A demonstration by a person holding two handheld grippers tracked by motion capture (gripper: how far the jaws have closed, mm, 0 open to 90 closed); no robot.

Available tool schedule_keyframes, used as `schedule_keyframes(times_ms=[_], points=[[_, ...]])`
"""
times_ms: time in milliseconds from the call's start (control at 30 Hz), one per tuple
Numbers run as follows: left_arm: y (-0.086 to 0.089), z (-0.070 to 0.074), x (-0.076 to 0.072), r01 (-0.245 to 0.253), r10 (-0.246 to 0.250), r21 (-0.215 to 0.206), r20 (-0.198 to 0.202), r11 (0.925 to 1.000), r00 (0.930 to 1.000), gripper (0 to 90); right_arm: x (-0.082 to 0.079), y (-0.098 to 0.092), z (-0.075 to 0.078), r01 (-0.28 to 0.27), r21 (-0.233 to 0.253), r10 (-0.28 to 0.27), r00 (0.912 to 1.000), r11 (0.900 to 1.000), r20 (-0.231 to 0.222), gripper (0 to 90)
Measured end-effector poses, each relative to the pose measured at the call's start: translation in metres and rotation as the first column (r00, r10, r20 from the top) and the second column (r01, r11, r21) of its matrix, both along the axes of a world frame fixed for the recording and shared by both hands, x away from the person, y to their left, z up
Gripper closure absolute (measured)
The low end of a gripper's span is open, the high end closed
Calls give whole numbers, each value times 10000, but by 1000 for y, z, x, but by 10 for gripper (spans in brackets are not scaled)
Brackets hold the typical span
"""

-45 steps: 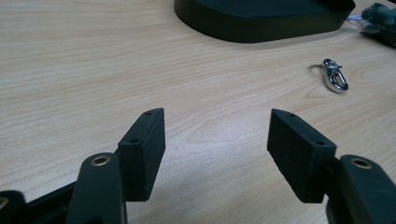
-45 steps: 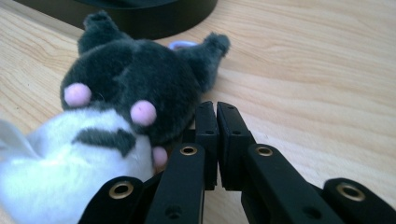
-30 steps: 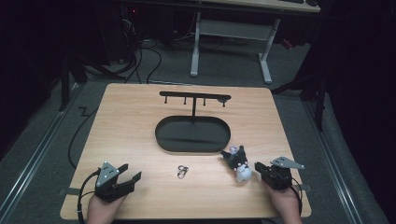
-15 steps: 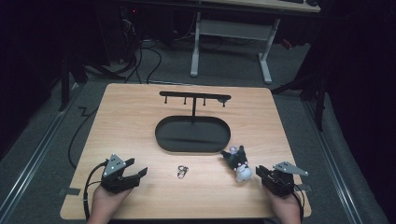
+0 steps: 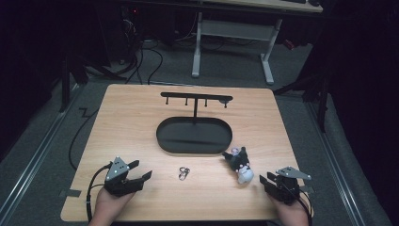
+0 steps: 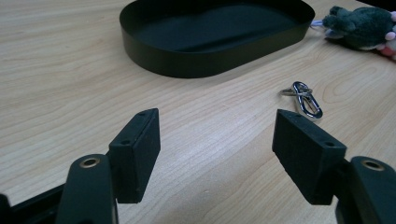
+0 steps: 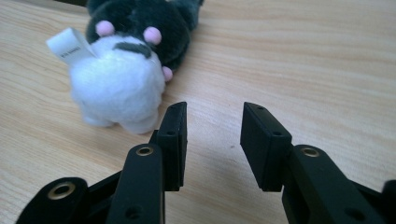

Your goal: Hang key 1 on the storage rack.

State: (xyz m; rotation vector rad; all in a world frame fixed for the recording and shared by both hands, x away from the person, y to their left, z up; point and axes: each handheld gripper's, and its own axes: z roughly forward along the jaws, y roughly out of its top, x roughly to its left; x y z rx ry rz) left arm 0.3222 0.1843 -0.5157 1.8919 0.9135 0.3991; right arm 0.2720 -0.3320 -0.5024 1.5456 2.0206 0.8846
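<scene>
Apparently staged for pickups: left hand-held gripper [image 5: 139, 176] jaws wide apart, empty, aimed at metal clip [image 6: 303, 97] on tabletop [image 5: 141, 127]; right hand-held gripper [image 7: 212, 135] part open, empty, just beside plush keychain [image 7: 130, 65], near black tray [image 5: 194, 135].

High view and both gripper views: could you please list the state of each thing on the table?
Left gripper: open, empty.
Right gripper: open, empty.
Plush toy: lying on the table, untouched.
Metal clip: flat on the table, free.
Black tray: empty.
Hook stand: upright, nothing hung.
</scene>
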Motion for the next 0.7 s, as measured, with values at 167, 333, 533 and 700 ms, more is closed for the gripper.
schedule_keyframes(times_ms=[167, 333, 533, 700], points=[[2, -3, -2, -48, 48, 148, 6, 9999, 10000, 321, 3, -3, 0, 41, 42, -40, 9996, 10000, -279, 612], [11, -3, -2, -236, 237, 62, -237, 9997, 9994, 279, 7, 0, 5, -144, -299, 124, 9976, 9994, -678, 588], [12, -3, -5, -239, 239, 52, -108, 9997, 9997, 287, 12, 0, 9, -416, -452, 359, 9921, 9981, -1203, 549], [8, -3, -6, -64, 64, 128, -44, 9999, 10000, 289, 15, 0, 13, -632, -694, 516, 9860, 9956, -1583, 521]])
